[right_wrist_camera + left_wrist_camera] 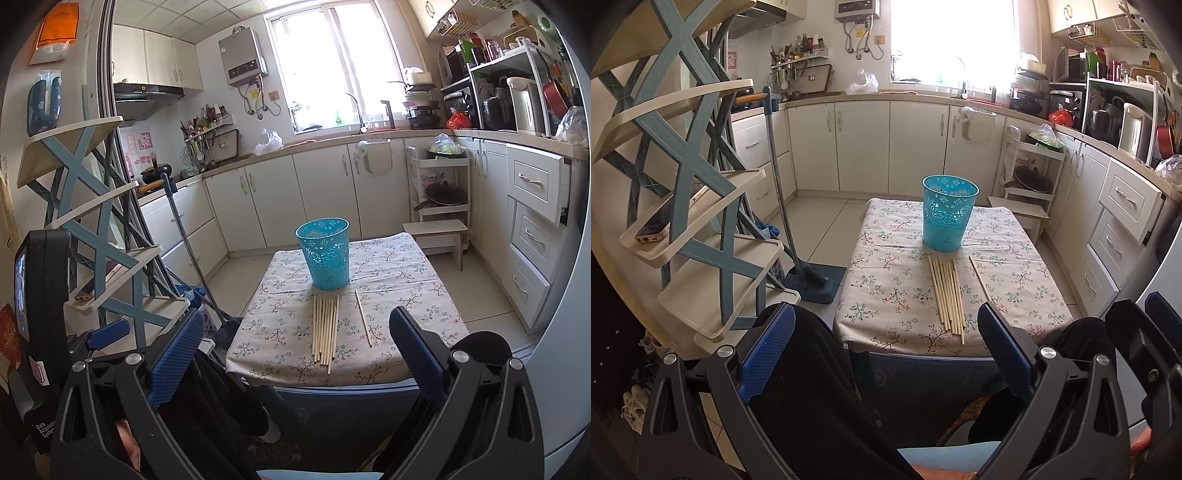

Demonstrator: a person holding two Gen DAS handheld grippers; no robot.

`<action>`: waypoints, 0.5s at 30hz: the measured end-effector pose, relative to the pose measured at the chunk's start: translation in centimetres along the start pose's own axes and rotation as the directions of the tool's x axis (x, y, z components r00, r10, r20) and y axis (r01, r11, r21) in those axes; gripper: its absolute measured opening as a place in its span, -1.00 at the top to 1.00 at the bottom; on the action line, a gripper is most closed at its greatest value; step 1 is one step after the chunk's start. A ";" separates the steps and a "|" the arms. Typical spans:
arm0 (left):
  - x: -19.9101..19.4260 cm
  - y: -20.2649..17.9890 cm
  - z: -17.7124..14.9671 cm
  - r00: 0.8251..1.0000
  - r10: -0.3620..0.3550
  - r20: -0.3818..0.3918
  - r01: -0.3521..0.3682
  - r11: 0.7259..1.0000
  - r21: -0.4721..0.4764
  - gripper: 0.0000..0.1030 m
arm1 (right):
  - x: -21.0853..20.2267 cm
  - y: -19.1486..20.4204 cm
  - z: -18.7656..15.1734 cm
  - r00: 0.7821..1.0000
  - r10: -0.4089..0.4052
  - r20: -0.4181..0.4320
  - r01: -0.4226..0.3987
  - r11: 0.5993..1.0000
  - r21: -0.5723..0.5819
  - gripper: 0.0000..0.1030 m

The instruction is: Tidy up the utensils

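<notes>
A turquoise perforated cup (948, 213) stands upright on a small table with a floral cloth (886, 266). Just in front of it lies a bundle of several pale wooden chopsticks (947, 295), with one single chopstick (979, 278) apart to the right. The right wrist view shows the same cup (325, 258), bundle (325, 330) and lone chopstick (363, 317) on the cloth (399, 280). My left gripper (886, 339) is open and empty, held short of the table's near edge. My right gripper (297, 343) is open and empty, also short of the near edge.
A tiered cream-and-blue rack (701, 221) stands to the left of the table, with a mop (783, 199) leaning beside it. White kitchen cabinets (864, 144) line the back and right. A small white shelf cart (1030, 177) and low stool (436, 232) stand behind the table.
</notes>
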State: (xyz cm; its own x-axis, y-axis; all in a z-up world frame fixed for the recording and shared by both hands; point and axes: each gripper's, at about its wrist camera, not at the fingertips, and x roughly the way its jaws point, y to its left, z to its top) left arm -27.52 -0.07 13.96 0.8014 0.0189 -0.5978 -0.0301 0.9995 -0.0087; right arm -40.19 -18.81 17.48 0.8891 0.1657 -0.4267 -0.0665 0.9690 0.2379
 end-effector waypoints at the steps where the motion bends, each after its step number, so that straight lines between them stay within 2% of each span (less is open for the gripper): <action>1: 0.0 0.0 0.0 1.000 0.000 0.000 0.000 1.000 0.001 -0.85 | 0.0 0.0 0.0 1.000 0.001 0.000 -0.001 1.000 0.000 -0.87; 15: -0.1 -0.1 0.1 1.000 0.001 0.000 -0.001 1.000 0.000 -0.85 | 0.3 0.1 0.3 1.000 0.007 -0.013 -0.007 1.000 0.001 -0.87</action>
State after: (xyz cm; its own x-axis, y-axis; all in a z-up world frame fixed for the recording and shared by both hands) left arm -27.49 -0.18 14.11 0.8014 0.0204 -0.5978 -0.0313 0.9995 -0.0079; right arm -39.84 -18.76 17.60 0.8827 0.1751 -0.4360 -0.0725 0.9676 0.2419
